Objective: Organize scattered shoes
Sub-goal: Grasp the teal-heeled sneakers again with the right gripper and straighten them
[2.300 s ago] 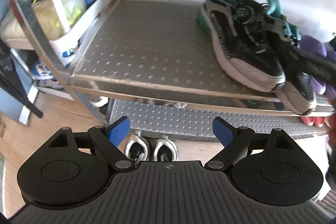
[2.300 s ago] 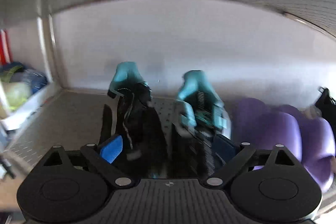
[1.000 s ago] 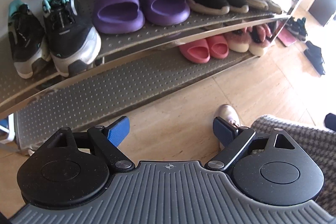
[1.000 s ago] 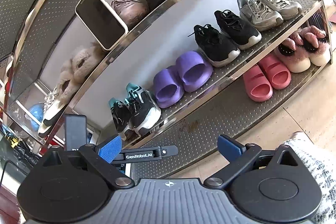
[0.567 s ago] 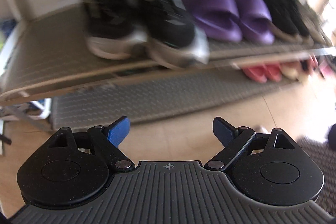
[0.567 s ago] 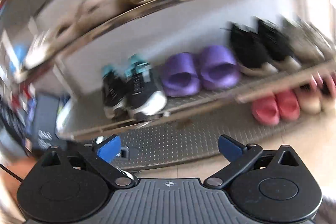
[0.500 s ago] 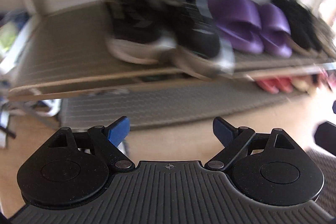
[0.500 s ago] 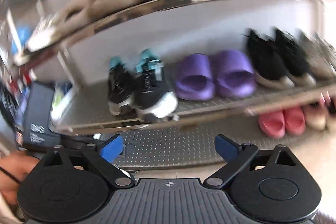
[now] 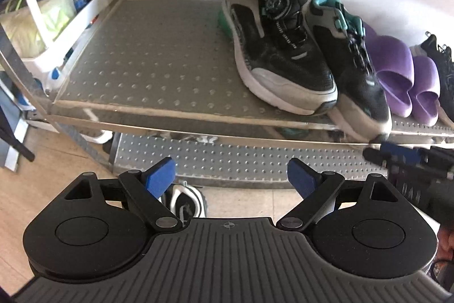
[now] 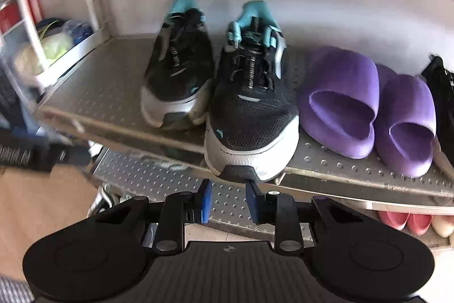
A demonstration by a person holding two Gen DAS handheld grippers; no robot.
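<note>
Already the right gripper (image 10: 228, 200) was closing, empty, below the black-and-teal mesh sneaker (image 10: 251, 107) overhanging the dimpled metal shelf (image 10: 351, 169); a bump might tip it off. Left gripper (image 9: 231, 179) gaped empty.

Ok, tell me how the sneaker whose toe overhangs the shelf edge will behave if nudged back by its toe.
The overhanging sneaker probably slides rather than tips: its flat sole rests on the smooth studded shelf. The mesh toe may dent. It could bump its mate or the purple slides close beside it.

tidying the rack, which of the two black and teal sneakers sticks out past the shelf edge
The black and teal sneaker next to the purple slides: its grey toe overhangs the metal shelf edge, while its mate sits fully on.
</note>
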